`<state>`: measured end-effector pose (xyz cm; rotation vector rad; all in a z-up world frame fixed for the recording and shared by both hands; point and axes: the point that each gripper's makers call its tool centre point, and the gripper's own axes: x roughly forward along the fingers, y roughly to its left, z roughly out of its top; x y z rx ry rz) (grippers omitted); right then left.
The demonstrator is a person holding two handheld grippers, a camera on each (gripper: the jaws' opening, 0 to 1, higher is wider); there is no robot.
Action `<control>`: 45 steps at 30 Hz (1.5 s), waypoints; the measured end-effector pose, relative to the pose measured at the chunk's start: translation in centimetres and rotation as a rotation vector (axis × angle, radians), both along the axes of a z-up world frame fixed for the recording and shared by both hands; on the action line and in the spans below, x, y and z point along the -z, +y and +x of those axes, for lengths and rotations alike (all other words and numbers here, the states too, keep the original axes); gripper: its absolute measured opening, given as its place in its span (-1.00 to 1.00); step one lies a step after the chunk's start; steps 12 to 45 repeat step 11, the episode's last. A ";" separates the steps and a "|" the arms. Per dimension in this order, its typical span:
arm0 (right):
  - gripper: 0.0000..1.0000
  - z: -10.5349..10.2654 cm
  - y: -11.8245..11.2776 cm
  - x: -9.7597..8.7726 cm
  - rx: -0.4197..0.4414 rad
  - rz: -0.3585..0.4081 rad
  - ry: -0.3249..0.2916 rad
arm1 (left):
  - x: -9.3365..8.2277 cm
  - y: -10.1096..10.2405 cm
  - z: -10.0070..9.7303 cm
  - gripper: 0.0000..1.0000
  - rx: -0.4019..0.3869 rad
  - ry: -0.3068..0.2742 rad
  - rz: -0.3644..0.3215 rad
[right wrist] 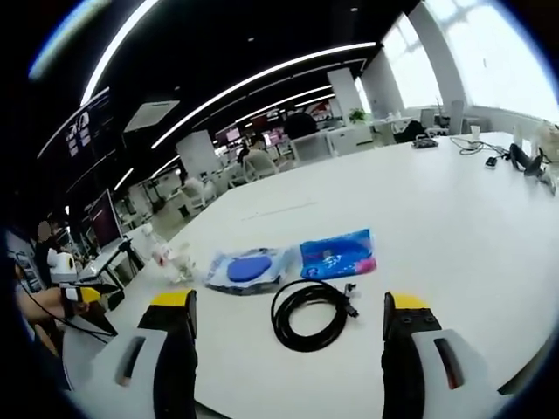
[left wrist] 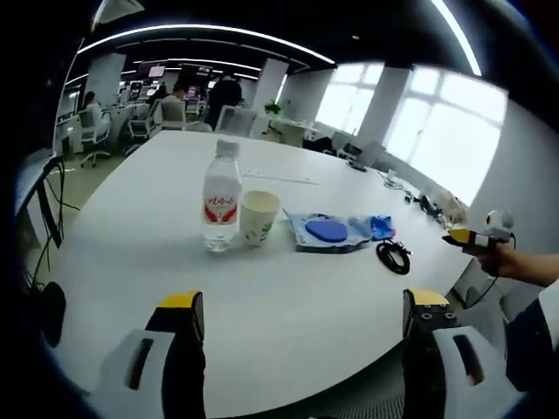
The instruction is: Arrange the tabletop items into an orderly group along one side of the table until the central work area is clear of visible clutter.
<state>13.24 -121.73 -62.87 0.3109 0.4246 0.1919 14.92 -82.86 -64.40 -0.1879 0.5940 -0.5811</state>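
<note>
A clear water bottle (left wrist: 221, 196) with a red label stands upright on the white table (left wrist: 262, 314). A paper cup (left wrist: 259, 217) stands close on its right. Further right lie a clear bag holding a blue disc (left wrist: 326, 231), a blue packet (left wrist: 377, 227) and a coiled black cable (left wrist: 389, 253). My left gripper (left wrist: 303, 319) is open at the near table edge, short of the bottle. My right gripper (right wrist: 290, 301) is open, just short of the cable (right wrist: 278, 319). Beyond it lie the blue packet (right wrist: 337, 253) and the disc bag (right wrist: 246, 269), with the bottle (right wrist: 164, 253) and cup (right wrist: 183, 262) at the far left.
A hand holds the other gripper (left wrist: 476, 237) past the table's right edge; in the right gripper view the other gripper (right wrist: 74, 292) sits at the left. Small items and cables (right wrist: 489, 153) lie at the far end of the table. Office chairs and desks stand behind.
</note>
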 end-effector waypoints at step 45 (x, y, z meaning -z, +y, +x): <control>0.70 -0.7 -0.5 0.3 0.020 -0.003 0.008 | 0.4 -0.8 -0.1 0.83 0.026 0.005 -0.005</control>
